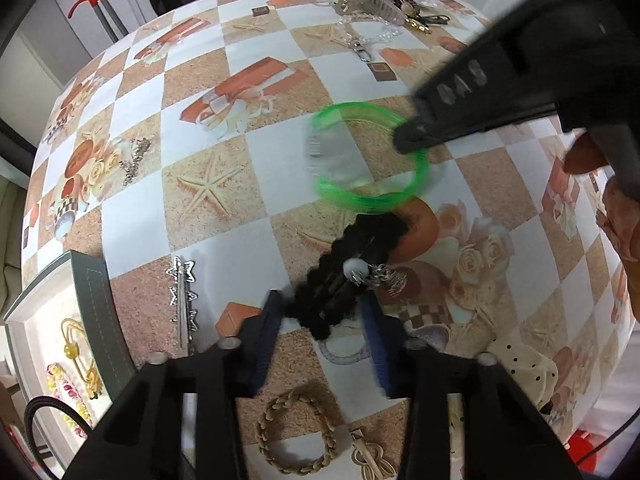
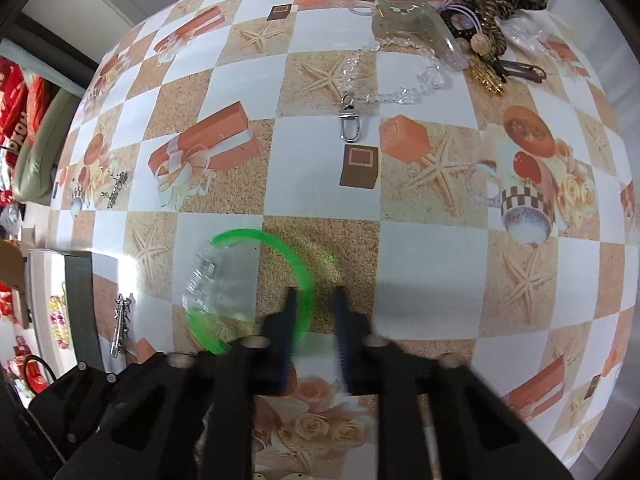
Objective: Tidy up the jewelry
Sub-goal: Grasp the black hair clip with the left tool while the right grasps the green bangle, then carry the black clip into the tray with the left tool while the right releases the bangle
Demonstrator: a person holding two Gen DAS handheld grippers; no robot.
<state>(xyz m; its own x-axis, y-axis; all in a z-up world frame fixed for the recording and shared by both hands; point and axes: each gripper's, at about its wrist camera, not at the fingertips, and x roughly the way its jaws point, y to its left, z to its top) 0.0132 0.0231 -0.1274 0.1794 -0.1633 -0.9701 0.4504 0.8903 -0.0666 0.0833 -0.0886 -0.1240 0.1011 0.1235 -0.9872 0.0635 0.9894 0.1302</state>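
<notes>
At nine o'clock in the left wrist view, we are seeing the grey jewelry box (image 1: 100,300) lying open, with a yellow beaded hair tie (image 1: 76,350) and a flowered clip (image 1: 66,396) already resting on its pale lining. Just right of it a silver star hairpin (image 1: 183,304) is lying on the checked tablecloth (image 1: 132,220). Toward six o'clock, our left gripper (image 1: 322,320) is standing partly open around the black scalloped hair clip (image 1: 348,276); whether the pads are pressing on it we cannot tell. We are judging that clip light and soft-edged, best taken across its narrow middle. A braided bracelet (image 1: 296,436) is lying below it. At two o'clock, the right gripper (image 2: 314,304) is pinching the green bangle (image 2: 276,264) by its thin band, jaws nearly together. The bangle is looking light, stiff and slick, with a clear plastic piece (image 2: 208,276) on its far side, so we are expecting it to swing or slip.
</notes>
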